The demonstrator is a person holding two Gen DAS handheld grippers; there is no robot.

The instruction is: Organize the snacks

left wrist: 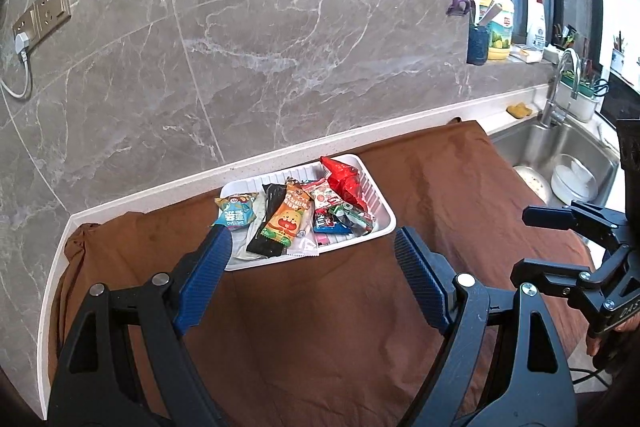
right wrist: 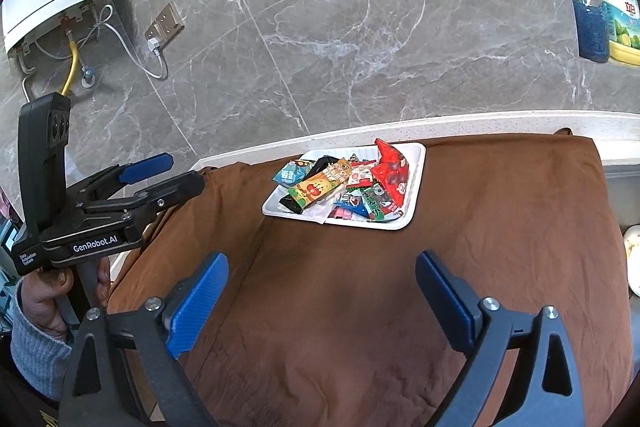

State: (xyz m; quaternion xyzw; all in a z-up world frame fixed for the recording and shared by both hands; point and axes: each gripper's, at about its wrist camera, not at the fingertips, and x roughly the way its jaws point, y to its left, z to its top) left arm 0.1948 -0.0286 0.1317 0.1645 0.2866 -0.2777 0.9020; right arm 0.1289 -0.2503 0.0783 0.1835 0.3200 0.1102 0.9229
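Snacks point(right wrist: 348, 187) were all piled in the white tray point(right wrist: 416, 183) on the brown-clothed surface point(right wrist: 360, 307). Both claws, left point(left wrist: 312, 267) and right point(right wrist: 322, 291), hung short of the tray, spread apart, gripping nothing.

The left tool point(left wrist: 312, 259) tilts downward, its blue-padded fingers point(left wrist: 204, 279) spread wide with nothing between them. The right tool point(right wrist: 322, 287) points down at a similar slant, jaws wide apart and empty. In the right wrist view, a hand point(right wrist: 48, 291) in a grey knitted sleeve point(right wrist: 36, 343) grips the left tool's handle.
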